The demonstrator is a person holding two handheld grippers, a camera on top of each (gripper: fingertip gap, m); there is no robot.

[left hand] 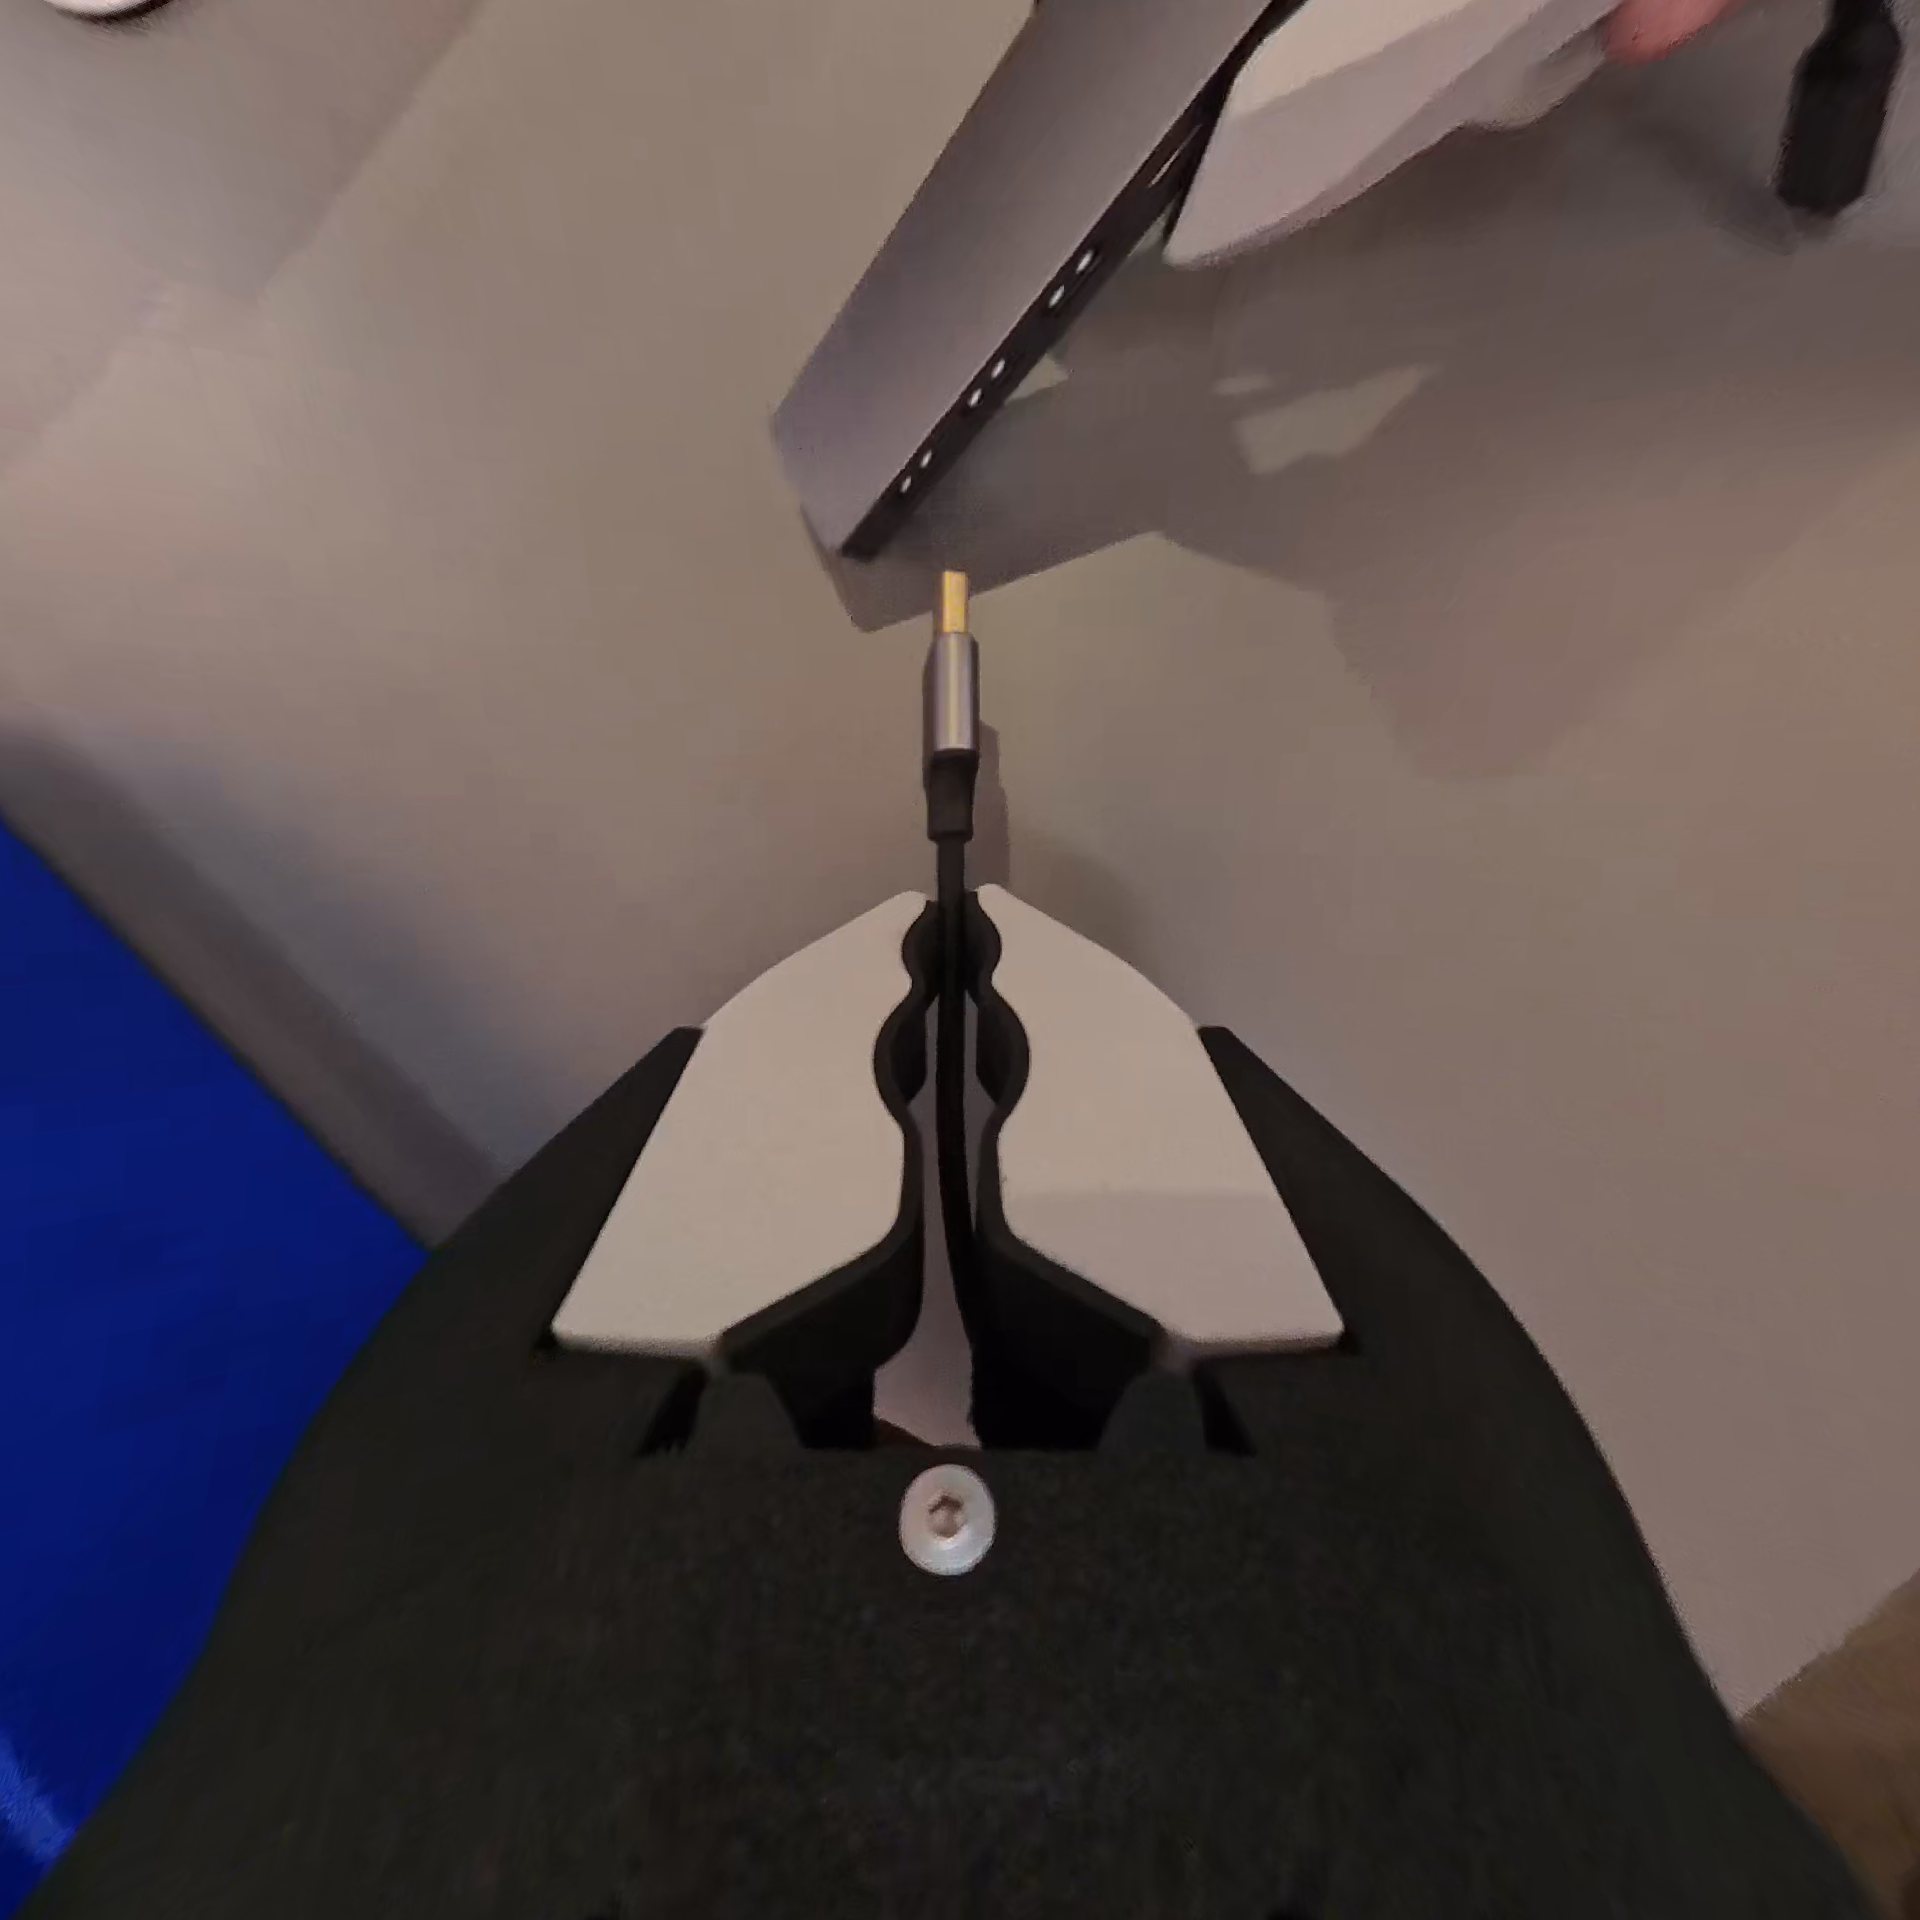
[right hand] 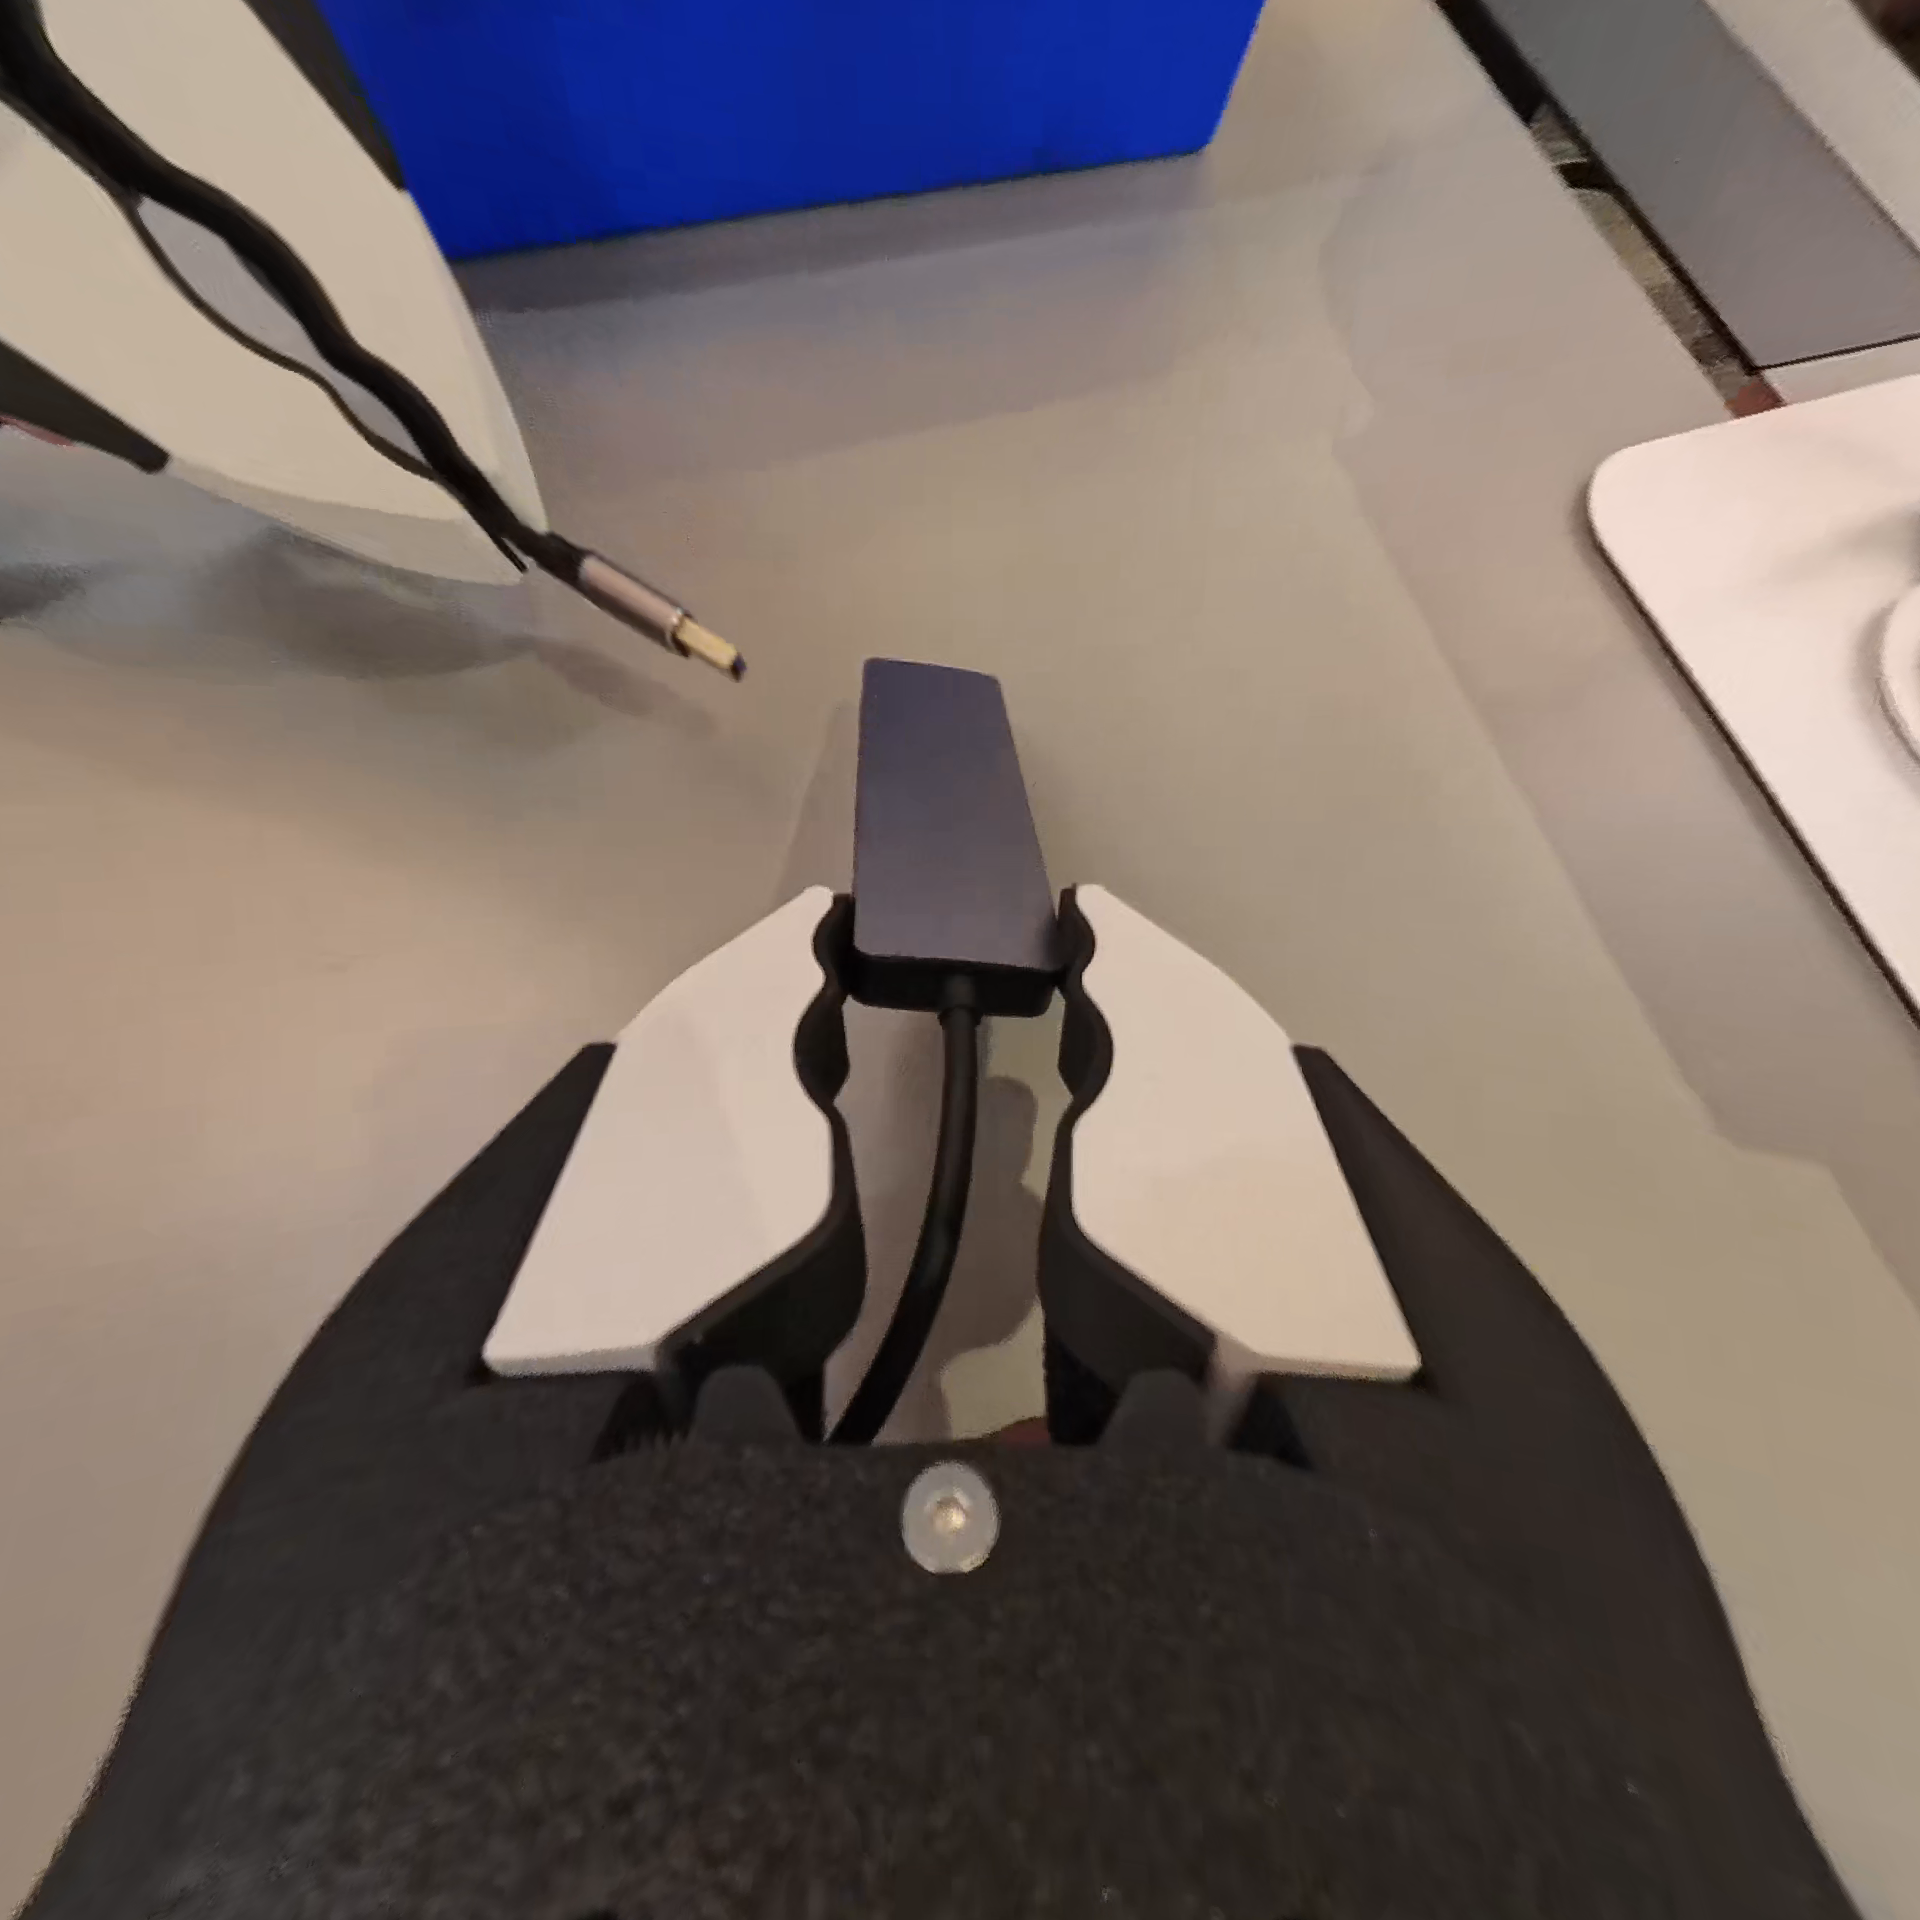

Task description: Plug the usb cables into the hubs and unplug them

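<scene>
Two grippers meet over a grey table [right hand: 1247,727], each clamped on one part. The left gripper [left hand: 951,896] pinches a black USB cable [left hand: 951,1039] between its closed white fingers [left hand: 810,1091], so that the grey-sleeved USB plug [left hand: 951,707] with its gold tip sticks straight out in front. That tip sits just short of the near corner of a grey USB hub [left hand: 987,312], not touching any port that can be seen; the hub's dark edge carries a row of small holes. The right gripper [right hand: 951,940] grips the hub's [right hand: 940,810] cabled end between its fingertips, the hub pointing away and its black lead [right hand: 951,1143] trailing back between the fingers. A blue box [right hand: 779,114] stands at the table's far side, and a white pad [right hand: 1714,582] lies off to the right.
</scene>
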